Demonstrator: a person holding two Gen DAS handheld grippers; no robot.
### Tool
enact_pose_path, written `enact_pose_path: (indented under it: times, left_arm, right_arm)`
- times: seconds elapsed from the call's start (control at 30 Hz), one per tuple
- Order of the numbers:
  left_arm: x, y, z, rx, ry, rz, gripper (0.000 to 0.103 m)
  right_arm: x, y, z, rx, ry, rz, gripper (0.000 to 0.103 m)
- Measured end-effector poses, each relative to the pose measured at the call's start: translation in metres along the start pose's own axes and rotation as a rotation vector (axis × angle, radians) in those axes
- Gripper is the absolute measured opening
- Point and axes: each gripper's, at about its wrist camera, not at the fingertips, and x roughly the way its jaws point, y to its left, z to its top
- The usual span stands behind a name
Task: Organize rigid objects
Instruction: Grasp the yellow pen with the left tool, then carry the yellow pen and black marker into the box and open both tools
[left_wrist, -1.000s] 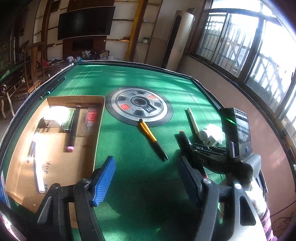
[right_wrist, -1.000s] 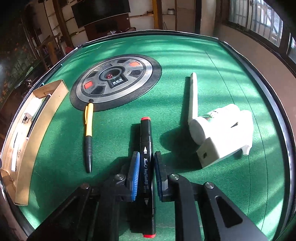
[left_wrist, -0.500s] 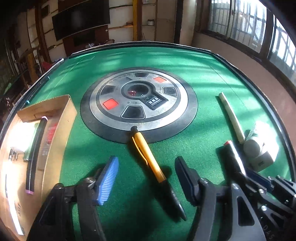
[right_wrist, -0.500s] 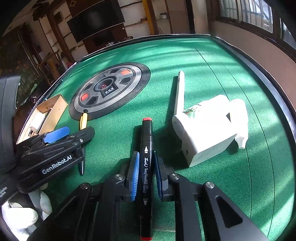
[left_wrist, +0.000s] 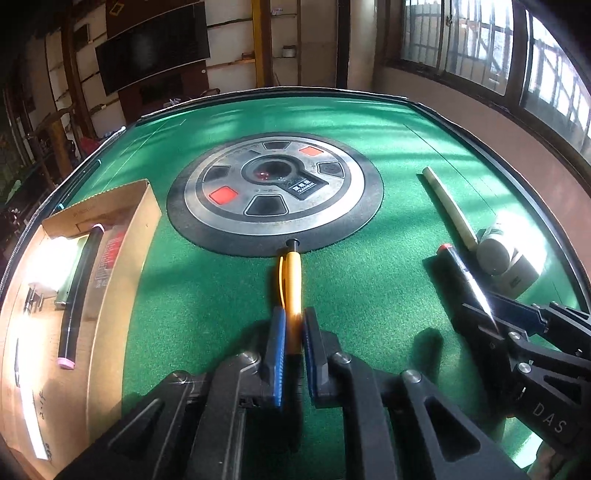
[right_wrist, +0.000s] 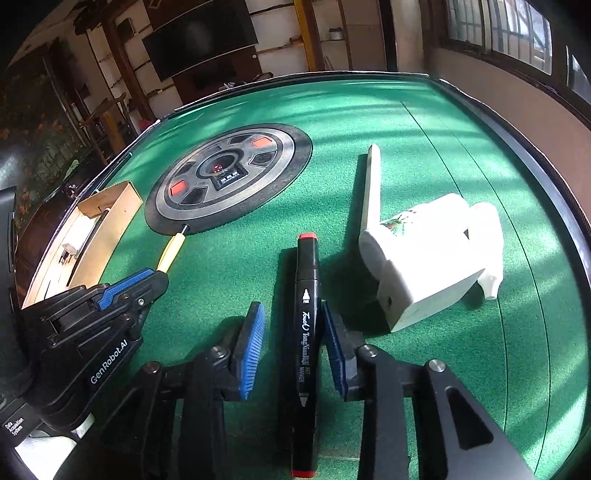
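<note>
Fingers of the left gripper (left_wrist: 293, 341) are clamped on the lower barrel of the orange pen (left_wrist: 291, 284), which lies on the green tabletop (left_wrist: 369, 295) pointing ahead of them, likely so it can be carried to the cardboard box (left_wrist: 122, 266) off to their left. The right gripper (right_wrist: 293, 341) is opening its fingers around the black marker (right_wrist: 306, 317), which lies flat between them. 1 second ago the left fingers hung wide apart and the right ones pinched the marker.
</note>
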Motion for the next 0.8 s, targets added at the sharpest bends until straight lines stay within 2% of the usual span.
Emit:
enact_pose_path:
  times: [0.2,0.4,0.67,0.8]
  left_arm:
    - [-0.01,-0.004,-0.006,0.049,0.002,0.02,0.007]
    - [-0.033,0.002,-0.013,0.064,-0.038,0.039,0.007]
    - [-0.068,0.019,-0.022,0.051,-0.096,0.043,0.007]
    - [-0.08,0.032,-0.028,0.035,-0.112,0.043,0.007]
  right_arm:
    - [0.001,0.004,0.0,-0.02,-0.006,-0.002,0.039]
    - [0.002,0.007,-0.001,-0.039,-0.012,-0.002,0.045]
    - [0.002,0.007,-0.001,-0.036,-0.018,-0.002,0.046]
    - [0.004,0.016,-0.001,-0.077,-0.007,-0.051,0.046]
